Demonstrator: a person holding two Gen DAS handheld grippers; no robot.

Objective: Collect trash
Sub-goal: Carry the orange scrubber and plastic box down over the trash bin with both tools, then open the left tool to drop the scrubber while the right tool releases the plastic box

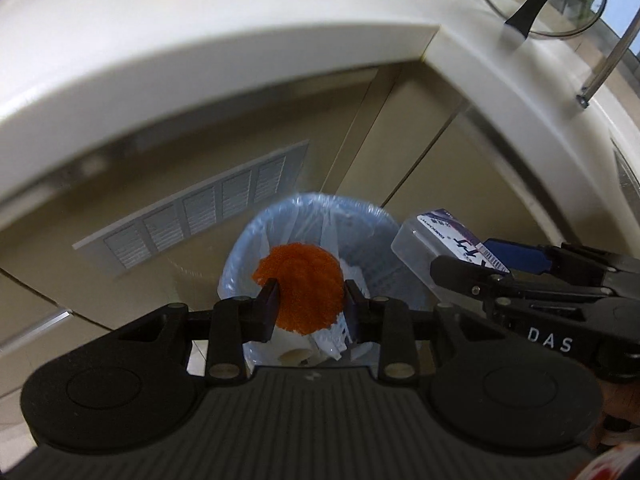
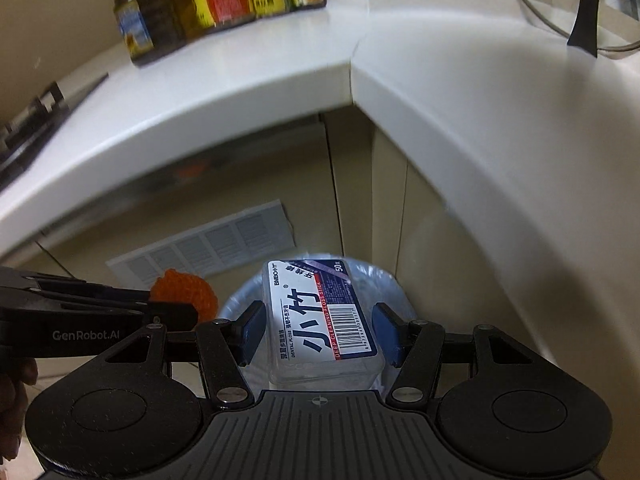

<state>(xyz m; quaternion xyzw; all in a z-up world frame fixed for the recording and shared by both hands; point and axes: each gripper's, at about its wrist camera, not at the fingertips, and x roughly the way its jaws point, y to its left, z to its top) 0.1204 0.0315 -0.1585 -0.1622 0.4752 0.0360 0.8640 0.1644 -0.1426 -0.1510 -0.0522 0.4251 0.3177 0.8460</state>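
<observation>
Orange scrubby pad (image 1: 302,286), soft and fuzzy, likely very light and squashy; pinched at its lower edge by left gripper (image 1: 312,308), jaws clamped on it, hanging right over the bin (image 1: 240,256). Best held by the rim as now, would deform rather than slip. One pad. Bin lined with a pale blue bag (image 1: 340,206), white scraps already inside; one bin, on the floor below the white counter (image 1: 224,52). Clear plastic floss box (image 2: 320,320) to the right, rigid, smooth, probably light and a bit slippery; gripped across its long sides by right gripper (image 2: 318,332), blue pads (image 2: 252,330) pressing both flanks, also above the bin mouth. One box. Both items poised for dropping, neither let go yet. Two grippers, one item each
</observation>
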